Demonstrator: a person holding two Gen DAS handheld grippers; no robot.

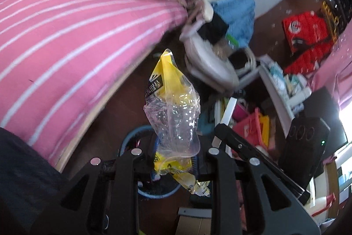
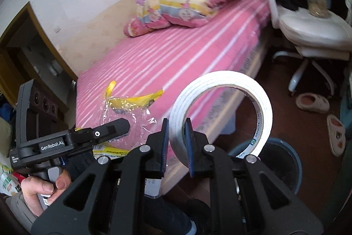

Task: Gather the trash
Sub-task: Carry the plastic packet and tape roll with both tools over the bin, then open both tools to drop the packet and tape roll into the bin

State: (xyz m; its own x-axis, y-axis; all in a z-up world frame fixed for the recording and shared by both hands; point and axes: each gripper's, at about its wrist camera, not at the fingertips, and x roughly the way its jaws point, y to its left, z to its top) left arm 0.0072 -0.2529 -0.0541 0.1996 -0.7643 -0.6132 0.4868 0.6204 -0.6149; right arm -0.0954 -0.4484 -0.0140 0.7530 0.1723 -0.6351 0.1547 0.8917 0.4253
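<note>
The left gripper (image 1: 173,160) is squeezed nearly closed on a yellow and clear plastic wrapper (image 1: 173,116), which sticks up toward 12 o'clock from the jaws. The wrapper looks very light, thin and crinkly, so it will bend and flop and could slip out if the pinch gets loose; the bunched part near its bottom looks like the best place to hold. Under it, at 6 o'clock, sits a round blue trash bin (image 1: 154,191) on the dark floor. The right gripper (image 2: 176,142) is also nearly closed, pinching the edge of a white tape roll (image 2: 220,111). The roll looks stiff and light, and holding it across its flat band should keep it steady. From that gripper, the blue bin (image 2: 294,160) is at 4 o'clock, just beside the roll. Both grippers tilt down toward the floor next to the pink striped bed (image 2: 176,54). At 8 o'clock, a hand (image 2: 44,188) wraps around the left gripper's handle.
</note>
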